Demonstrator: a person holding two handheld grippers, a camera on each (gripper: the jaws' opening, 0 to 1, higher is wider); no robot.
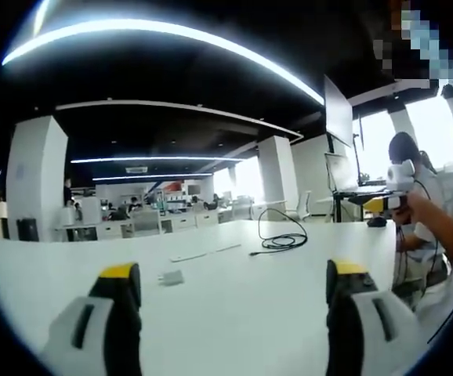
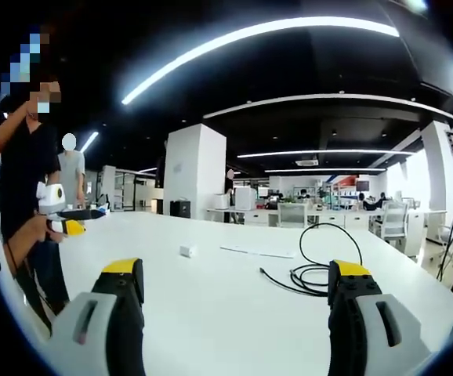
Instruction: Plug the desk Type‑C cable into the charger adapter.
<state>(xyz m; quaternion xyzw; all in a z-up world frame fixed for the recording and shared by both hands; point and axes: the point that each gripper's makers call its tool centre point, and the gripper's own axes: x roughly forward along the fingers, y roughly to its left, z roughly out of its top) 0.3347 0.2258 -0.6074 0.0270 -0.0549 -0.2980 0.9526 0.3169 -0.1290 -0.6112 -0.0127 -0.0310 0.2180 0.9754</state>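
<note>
Cable (image 1: 283, 235) coiled near the tabletop's (image 1: 234, 313) far edge; adapter (image 1: 171, 277) mid-table; both grippers (image 1: 234, 313) (image 2: 238, 309) wide open, empty.

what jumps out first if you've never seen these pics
The wide white table catches the eye first, with a coiled black cable lying toward its far right side in the left gripper view and a small white charger adapter nearer its middle. Both sets of yellow-tipped tongs, left and right, stand open above the table, holding nothing. Long curved ceiling lights sweep across the dark ceiling.
</note>
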